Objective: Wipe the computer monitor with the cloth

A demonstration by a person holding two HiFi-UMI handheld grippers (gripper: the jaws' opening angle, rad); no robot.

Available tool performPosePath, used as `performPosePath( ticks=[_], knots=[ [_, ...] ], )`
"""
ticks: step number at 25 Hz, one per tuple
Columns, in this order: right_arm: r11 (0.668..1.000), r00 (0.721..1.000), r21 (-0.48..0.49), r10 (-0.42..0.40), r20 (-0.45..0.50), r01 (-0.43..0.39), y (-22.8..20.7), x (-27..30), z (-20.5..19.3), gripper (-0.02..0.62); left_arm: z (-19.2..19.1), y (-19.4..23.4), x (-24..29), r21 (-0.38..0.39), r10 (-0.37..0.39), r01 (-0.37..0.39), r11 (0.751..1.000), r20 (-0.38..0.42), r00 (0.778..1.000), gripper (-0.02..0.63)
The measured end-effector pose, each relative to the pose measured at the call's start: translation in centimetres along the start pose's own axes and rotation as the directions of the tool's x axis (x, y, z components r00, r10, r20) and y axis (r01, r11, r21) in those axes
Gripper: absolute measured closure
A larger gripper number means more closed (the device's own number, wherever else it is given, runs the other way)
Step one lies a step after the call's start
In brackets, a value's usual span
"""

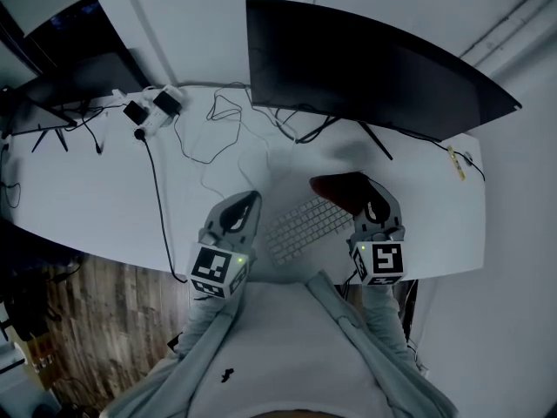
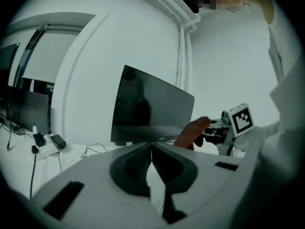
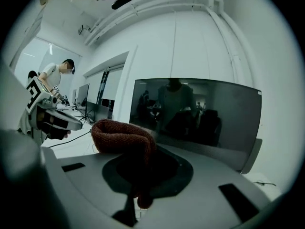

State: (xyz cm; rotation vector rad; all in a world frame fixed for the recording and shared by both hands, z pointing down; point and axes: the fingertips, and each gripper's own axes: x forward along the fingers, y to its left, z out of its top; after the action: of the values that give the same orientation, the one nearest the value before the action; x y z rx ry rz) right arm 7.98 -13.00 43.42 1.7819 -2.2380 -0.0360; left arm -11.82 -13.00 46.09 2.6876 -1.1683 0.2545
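Right gripper [image 1: 364, 195] is clenched on the cloth [image 1: 341, 188]: a rust-red knit wad bunched between its jaws, with most of it bulging out on the gripper's left side and a small tail hanging below the pinch. Left gripper [image 1: 247, 202] is closed with its jaw tips touching and nothing between them. Both are held low over the white desk [image 1: 96, 203], in front of the person's torso, with the keyboard [image 1: 305, 226] between them. The cloth sits above the far right end of the keyboard, short of the monitor [image 1: 365, 68] and not touching it. The monitor is a wide curved one, screen dark, standing upright on thin stand legs at the back of the desk near the wall. Its glass only shows dim room reflections in the right gripper view. Loose cables [image 1: 218, 133] trail across the desk left of the monitor to a power strip [image 1: 155, 107] with adapters plugged in. A second dark monitor [image 1: 83, 75] stands at the far left. Right gripper view also catches another person [image 3: 57, 73] in the background at a further desk.
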Motion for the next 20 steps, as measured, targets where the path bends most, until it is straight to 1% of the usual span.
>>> performPosePath(
  ticks=[6, 8, 12, 15, 20],
  knots=[
    [0.995, 0.999, 0.104, -0.002, -0.039, 0.006, 0.8, -1.9, -3.5, 0.558, -0.8, -0.3, 0.0, 0.008, -0.002, 0.002, 1.000, 0.004, 1.000, 0.586],
    [0.993, 0.999, 0.121, -0.002, -0.044, 0.008, 1.0, -2.3, -4.1, 0.558, -0.8, -0.2, -0.1, 0.009, 0.004, -0.004, 1.000, 0.008, 1.000, 0.586],
    [0.994, 1.000, 0.113, 0.006, -0.029, -0.003, 1.5, -2.5, -4.3, 0.558, -1.5, 0.2, -0.2, 0.011, 0.021, -0.021, 1.000, -0.003, 1.000, 0.586],
    [0.991, 1.000, 0.136, 0.011, -0.008, -0.010, 1.5, -2.2, -4.0, 0.558, -1.9, 0.5, -0.2, 0.005, 0.035, -0.035, 0.999, -0.010, 0.999, 0.585],
    [0.987, 0.998, 0.155, 0.043, 0.035, -0.048, 1.7, -1.5, -3.1, 0.558, -1.7, 1.1, -0.6, 0.002, 0.068, -0.068, 0.998, -0.002, 0.998, 0.586]
  ],
)
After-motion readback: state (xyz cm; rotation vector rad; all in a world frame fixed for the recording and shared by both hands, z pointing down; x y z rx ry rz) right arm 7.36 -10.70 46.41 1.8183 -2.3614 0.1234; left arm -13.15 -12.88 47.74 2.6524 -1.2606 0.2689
